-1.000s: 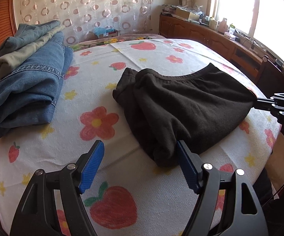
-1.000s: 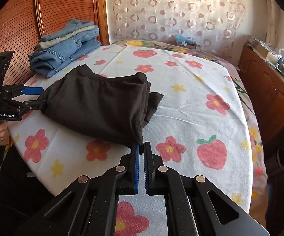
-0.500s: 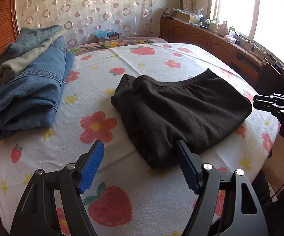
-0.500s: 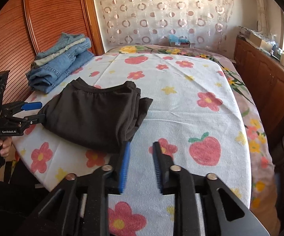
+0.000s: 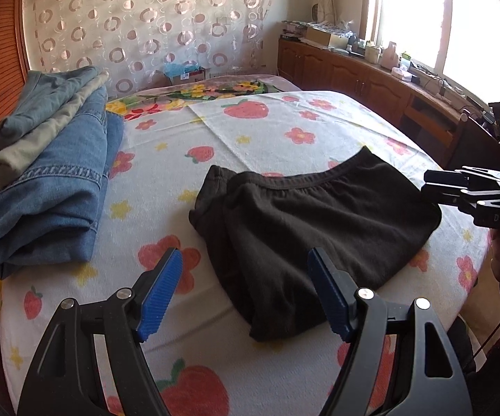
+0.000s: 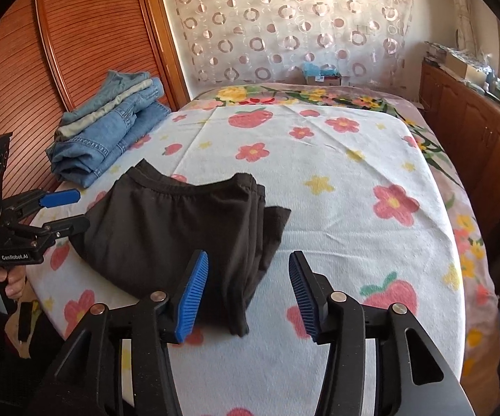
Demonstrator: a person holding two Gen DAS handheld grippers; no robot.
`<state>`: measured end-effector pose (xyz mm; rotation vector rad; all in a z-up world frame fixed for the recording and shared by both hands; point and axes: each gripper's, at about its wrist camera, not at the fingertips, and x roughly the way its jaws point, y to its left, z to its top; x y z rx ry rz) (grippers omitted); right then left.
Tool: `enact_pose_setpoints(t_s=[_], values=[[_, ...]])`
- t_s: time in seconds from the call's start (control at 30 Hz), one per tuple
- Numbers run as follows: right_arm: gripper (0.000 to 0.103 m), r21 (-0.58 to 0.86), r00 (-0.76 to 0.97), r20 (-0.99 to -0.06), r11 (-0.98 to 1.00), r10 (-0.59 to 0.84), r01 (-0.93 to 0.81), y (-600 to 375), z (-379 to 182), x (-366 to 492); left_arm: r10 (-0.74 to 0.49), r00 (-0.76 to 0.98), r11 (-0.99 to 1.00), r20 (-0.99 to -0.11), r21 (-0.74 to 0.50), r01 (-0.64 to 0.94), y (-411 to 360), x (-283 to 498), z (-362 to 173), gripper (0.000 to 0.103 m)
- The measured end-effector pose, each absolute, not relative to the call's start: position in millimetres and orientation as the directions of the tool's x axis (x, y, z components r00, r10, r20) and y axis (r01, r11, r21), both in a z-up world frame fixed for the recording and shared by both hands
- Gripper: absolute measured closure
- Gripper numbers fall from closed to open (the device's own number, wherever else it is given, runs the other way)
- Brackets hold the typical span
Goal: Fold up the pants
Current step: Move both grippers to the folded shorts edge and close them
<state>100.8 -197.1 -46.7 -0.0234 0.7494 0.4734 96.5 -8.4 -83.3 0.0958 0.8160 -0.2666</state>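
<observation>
Black pants (image 6: 180,235) lay folded on the flowered bed cover (image 6: 353,208), near a stack of jeans (image 6: 111,128). My right hand-held gripper (image 6: 248,287) had just been opening, nothing pinched, its pads off the cloth. My left hand-held gripper (image 5: 244,291) was spread wide, empty.

The dark brown-black knit pants (image 5: 315,222) lie folded into a compact stack with the elastic waistband facing away, flat on the flower-and-strawberry-printed white bed cover (image 5: 250,131).

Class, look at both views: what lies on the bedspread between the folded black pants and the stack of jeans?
Nothing: between the black pants and the stack of jeans the flowered bedspread is bare, clearest in the left wrist view.
</observation>
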Motion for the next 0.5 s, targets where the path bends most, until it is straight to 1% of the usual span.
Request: enact_pose_setpoints(t_s=[0.5], values=[[0.050,0.145,0.580,-0.718,0.897,0.386,-0.418,-180,-64,149,-0.177,0.617,0.970,-0.766,-0.030,0.242,-2,154,-95,0.027]])
